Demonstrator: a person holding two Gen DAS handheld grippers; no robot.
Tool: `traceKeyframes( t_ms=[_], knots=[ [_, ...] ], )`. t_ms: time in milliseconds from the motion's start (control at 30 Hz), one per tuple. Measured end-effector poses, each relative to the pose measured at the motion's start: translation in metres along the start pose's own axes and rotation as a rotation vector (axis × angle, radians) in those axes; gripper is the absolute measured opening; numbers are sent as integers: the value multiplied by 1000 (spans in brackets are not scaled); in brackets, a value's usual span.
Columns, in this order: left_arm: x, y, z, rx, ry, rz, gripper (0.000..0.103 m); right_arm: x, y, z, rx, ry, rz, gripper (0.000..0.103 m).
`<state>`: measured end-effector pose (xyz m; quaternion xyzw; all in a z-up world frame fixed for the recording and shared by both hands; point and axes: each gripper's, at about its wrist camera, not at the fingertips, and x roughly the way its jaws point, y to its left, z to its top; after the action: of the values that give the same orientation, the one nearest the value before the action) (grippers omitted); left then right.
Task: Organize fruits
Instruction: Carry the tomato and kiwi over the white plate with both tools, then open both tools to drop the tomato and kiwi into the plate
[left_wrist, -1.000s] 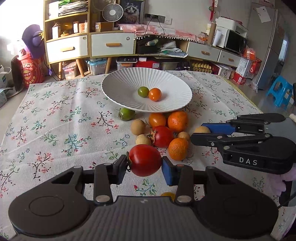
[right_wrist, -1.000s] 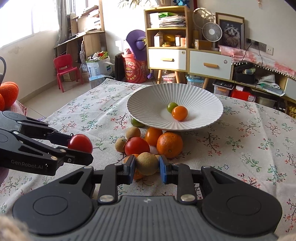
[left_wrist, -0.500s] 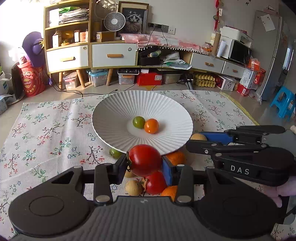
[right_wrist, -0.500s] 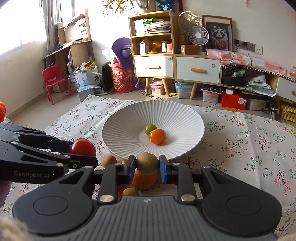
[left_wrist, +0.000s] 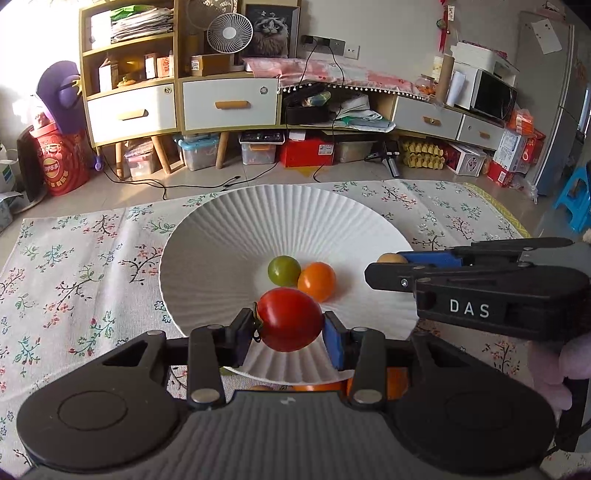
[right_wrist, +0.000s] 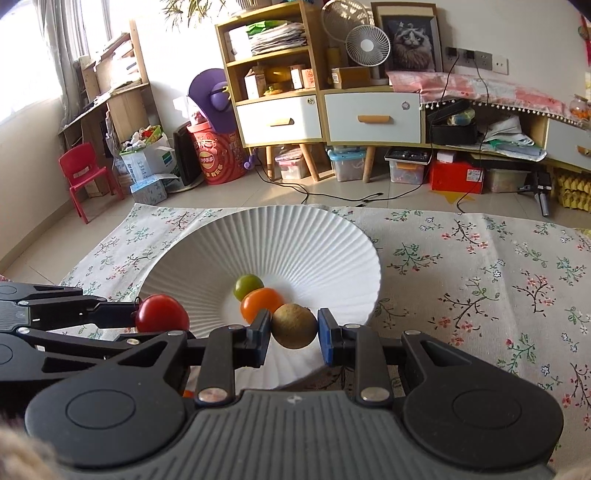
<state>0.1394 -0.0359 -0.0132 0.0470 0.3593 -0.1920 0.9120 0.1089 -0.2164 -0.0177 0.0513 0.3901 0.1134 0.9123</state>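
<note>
The ribbed white plate (left_wrist: 207, 258) on the floral cloth is stiff, breakable ceramic. Over it, the left gripper (left_wrist: 289, 334) clamps a red tomato (left_wrist: 289, 319) (soft, smooth-skinned, best squeezed lightly across its middle). The right gripper (right_wrist: 293, 334) pinches a small brown fruit (right_wrist: 294, 325), seemingly light and firm.
</note>
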Motion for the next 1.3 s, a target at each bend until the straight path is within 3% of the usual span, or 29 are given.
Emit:
traceKeyframes(
  t_ms=[300, 1033, 1100, 1300],
  knots=[
    [25, 0, 7, -11, 17, 4, 35, 23, -3, 12, -34, 22, -31, 25],
    [45, 3, 19, 43, -10, 2, 37, 50, -2, 35, -30, 25, -14, 25],
    [45, 3, 20, 50, -16, 4, 38, 51, -2, 35, -31, 26, -15, 25],
    [37, 7, 19, 32, -53, 4, 59, 47, 1, 36, -36, 25, -19, 32]
  ],
)
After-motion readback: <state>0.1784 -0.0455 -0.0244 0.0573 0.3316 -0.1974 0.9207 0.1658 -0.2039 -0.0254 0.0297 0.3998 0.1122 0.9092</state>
